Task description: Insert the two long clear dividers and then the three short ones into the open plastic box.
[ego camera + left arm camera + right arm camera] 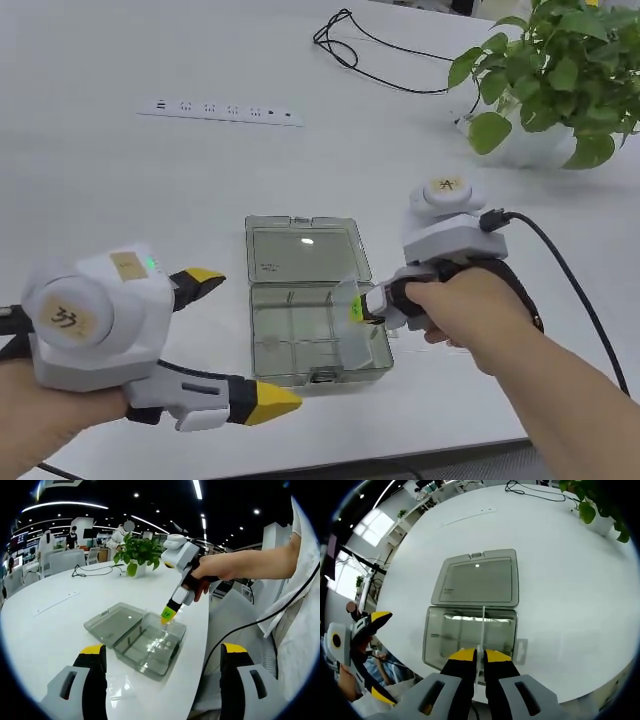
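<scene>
Right gripper [480, 656]: clenching on clear divider [483, 622], jaws pinching its near edge.
Divider position: standing on edge, reaching down into tray of open plastic box [300, 377], right of centre.
Left gripper [240, 338]: released, 2 jaws spreading wide, hovering left of box above table [150, 180].
Lid [300, 250]: lying flat behind tray.

All views share the box [300, 255]: head above, left gripper view low, right close overhead.
</scene>
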A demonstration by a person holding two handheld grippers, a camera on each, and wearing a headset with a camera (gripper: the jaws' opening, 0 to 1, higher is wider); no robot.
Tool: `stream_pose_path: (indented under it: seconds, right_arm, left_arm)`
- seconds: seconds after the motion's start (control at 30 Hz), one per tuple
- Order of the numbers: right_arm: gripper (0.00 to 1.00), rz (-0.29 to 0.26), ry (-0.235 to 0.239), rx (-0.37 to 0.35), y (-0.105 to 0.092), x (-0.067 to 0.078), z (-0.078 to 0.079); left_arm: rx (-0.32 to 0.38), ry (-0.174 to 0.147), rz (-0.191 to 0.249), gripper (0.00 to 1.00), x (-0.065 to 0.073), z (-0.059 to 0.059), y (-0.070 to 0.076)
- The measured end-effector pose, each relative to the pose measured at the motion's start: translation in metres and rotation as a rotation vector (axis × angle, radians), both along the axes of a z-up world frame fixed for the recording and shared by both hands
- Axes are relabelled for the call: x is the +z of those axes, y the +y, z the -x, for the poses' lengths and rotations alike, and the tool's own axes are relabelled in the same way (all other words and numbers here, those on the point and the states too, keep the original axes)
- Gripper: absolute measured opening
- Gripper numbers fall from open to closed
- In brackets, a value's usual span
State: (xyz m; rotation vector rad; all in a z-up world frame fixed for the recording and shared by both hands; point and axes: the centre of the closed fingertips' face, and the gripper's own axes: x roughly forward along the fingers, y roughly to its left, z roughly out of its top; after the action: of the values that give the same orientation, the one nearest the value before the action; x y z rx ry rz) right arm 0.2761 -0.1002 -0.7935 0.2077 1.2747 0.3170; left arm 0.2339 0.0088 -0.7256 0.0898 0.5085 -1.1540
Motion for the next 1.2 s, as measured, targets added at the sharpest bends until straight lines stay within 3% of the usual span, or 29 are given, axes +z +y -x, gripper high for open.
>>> stream_pose_path:
  seconds: [0.37, 0.87, 1.2]
  right_arm:
    - [0.07, 0.002, -0.002, 0.002, 0.001, -0.002, -0.001]
    - [0.08, 0.015, -0.018, 0.071, 0.01, -0.004, -0.004]
    - [0.09, -0.001, -0.02, 0.111, 0.016, -0.014, -0.004]
  left_arm:
    - [-0.001, 0.002, 0.002, 0.96, 0.0, 0.001, 0.0]
    - [0.011, 0.004, -0.003, 0.96, -0.001, 0.0, 0.003]
    - [0.025, 0.005, -0.002, 0.96, 0.001, -0.002, 0.005]
